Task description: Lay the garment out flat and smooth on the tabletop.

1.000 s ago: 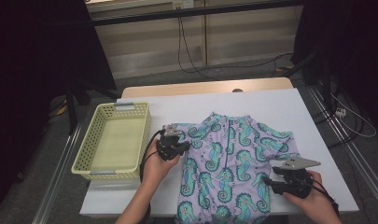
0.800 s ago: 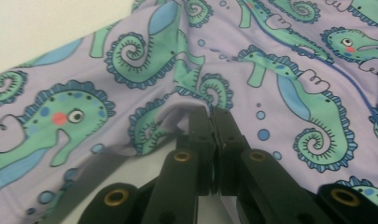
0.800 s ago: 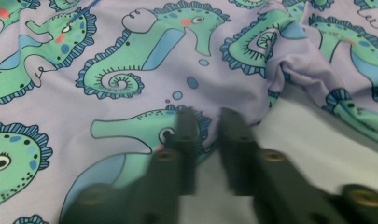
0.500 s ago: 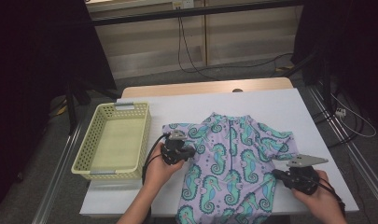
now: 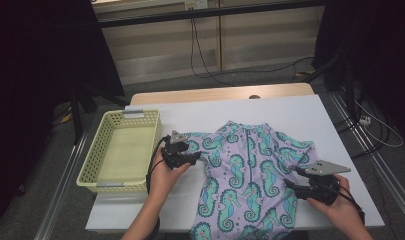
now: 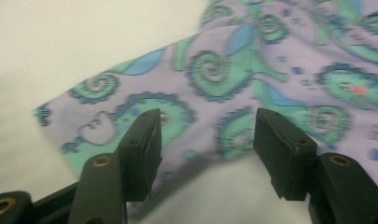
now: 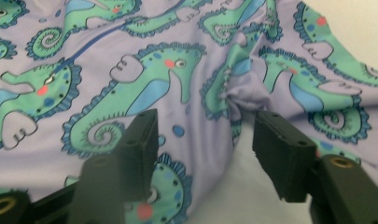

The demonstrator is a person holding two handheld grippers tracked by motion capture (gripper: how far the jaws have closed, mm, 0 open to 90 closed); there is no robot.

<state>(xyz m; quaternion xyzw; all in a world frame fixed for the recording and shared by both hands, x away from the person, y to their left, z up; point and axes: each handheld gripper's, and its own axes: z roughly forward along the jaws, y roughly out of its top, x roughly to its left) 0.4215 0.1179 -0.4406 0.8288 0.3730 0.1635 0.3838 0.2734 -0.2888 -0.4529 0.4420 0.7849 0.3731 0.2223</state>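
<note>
1. The shirt (image 5: 250,175), lilac with green seahorses, lies spread flat on the white counter (image 5: 290,115), toward the near edge, with its hem hanging just over that edge and its collar pointing to the far edge.
2. The left claw (image 5: 196,156) stands with its jaws apart at the end of the shirt's left sleeve (image 5: 197,145); in the left gripper view the sleeve cloth lies between and under the two open jaws, which do not pinch it.
3. The right claw (image 5: 290,184) also has its jaws apart, low over the shirt's right side near the near right corner of the counter; in the right gripper view a small bunched fold (image 7: 245,100) of cloth sits just beyond the gap between the jaws, and the shirt's side edge runs under them.
4. A hand (image 5: 162,175) holds the left claw and another hand (image 5: 340,207) holds the right one, both coming in from the near edge.
5. A pale yellow basket (image 5: 121,150) sits at the counter's left edge, just beside the left sleeve and apart from it.
</note>
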